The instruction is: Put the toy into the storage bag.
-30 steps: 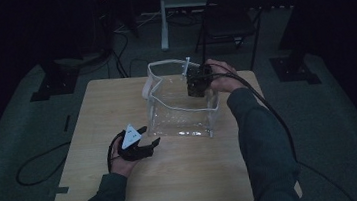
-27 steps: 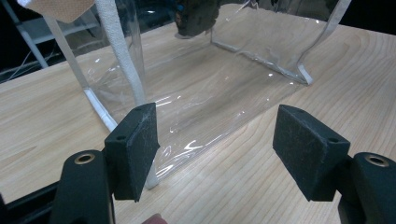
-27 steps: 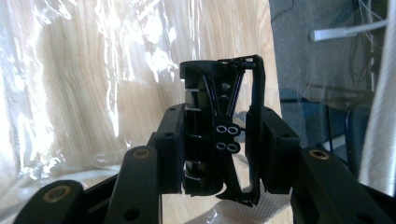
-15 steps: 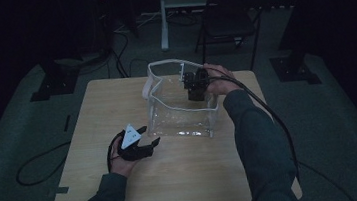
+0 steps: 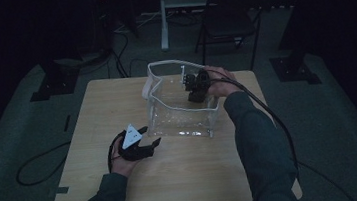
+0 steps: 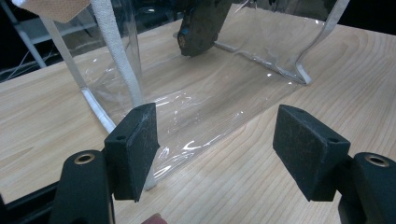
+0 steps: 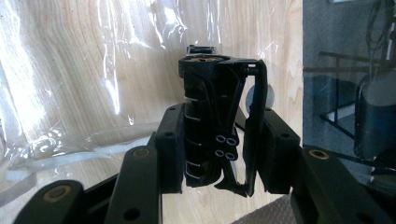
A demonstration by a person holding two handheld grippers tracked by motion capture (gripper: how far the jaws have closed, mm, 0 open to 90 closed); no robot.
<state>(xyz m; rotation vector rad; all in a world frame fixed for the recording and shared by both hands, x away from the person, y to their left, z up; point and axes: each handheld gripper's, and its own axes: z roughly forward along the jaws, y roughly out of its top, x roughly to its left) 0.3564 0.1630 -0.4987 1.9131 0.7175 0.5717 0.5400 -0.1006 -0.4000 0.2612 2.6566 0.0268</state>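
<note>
A clear plastic bag (image 5: 180, 113) with white trim stands open on the wooden table (image 5: 97, 109). My right gripper (image 5: 197, 94) reaches down into its far right side from above. It is shut on a black ribbed plastic clip (image 7: 210, 93), which sits upright between the right gripper's (image 7: 217, 154) pads, above the bag's floor. My left gripper (image 5: 150, 136) rests on the table at the bag's near left corner, open and empty. In the left gripper view, the left gripper (image 6: 215, 149) faces the bag's (image 6: 196, 93) clear wall, and the dark clip (image 6: 201, 28) hangs behind that wall.
A folding chair (image 5: 227, 10) and a white stand (image 5: 162, 16) are on the floor beyond the table. Cables (image 5: 38, 168) trail on the floor at the left. Bare tabletop lies left of and in front of the bag.
The right gripper with the clip has sunk slightly lower inside the bag. The left gripper has stayed put.
</note>
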